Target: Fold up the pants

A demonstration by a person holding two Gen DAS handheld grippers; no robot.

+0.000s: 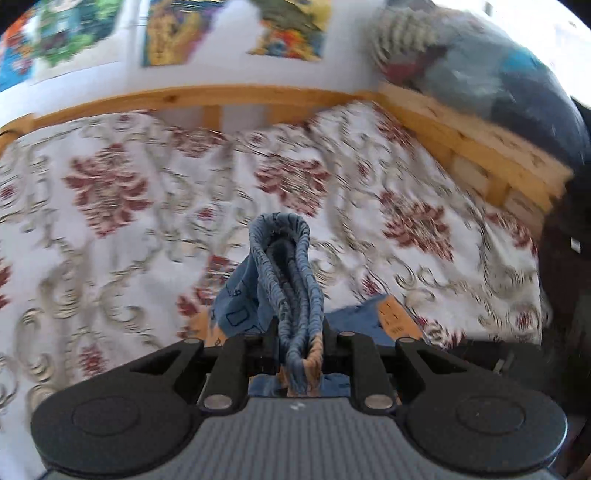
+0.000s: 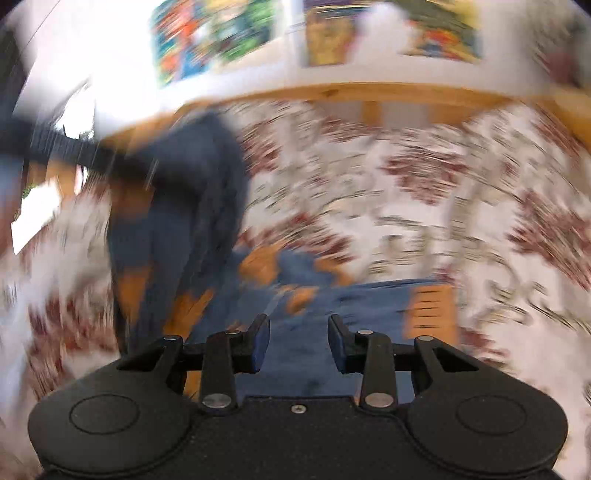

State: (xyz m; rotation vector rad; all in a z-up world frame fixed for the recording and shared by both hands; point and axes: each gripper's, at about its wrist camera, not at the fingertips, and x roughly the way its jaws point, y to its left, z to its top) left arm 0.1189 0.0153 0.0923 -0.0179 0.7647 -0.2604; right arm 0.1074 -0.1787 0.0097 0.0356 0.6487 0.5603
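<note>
so the left hand-held gripper (image 1: 299, 354) is clamped tight on the pants (image 1: 284, 280), pinching the gathered blue and orange ribbed waistband right between its fingers. the band loops up out of the grip and stands above the bed, with a lighter blue printed bit of fabric hanging off to the left side of it. more of the blue and orange cloth shows just below and to the right, lying on the bedspread (image 1: 110, 206), which is white with dark red flowers and grey swirls.

the right hand-held gripper (image 2: 298, 345) has its fingers apart with nothing between them, sitting just over a flat blue part of the pants (image 2: 369, 302) spread on the bed. this view is really blurry, but a dark blue and orange length of the cloth rises up on the left side of it.

a wooden bed frame (image 1: 229, 94) runs along the far edge, colourful posters (image 1: 291, 27) are on the white wall behind, and a pile of clothes (image 1: 480, 62) sits on the frame's right corner.
</note>
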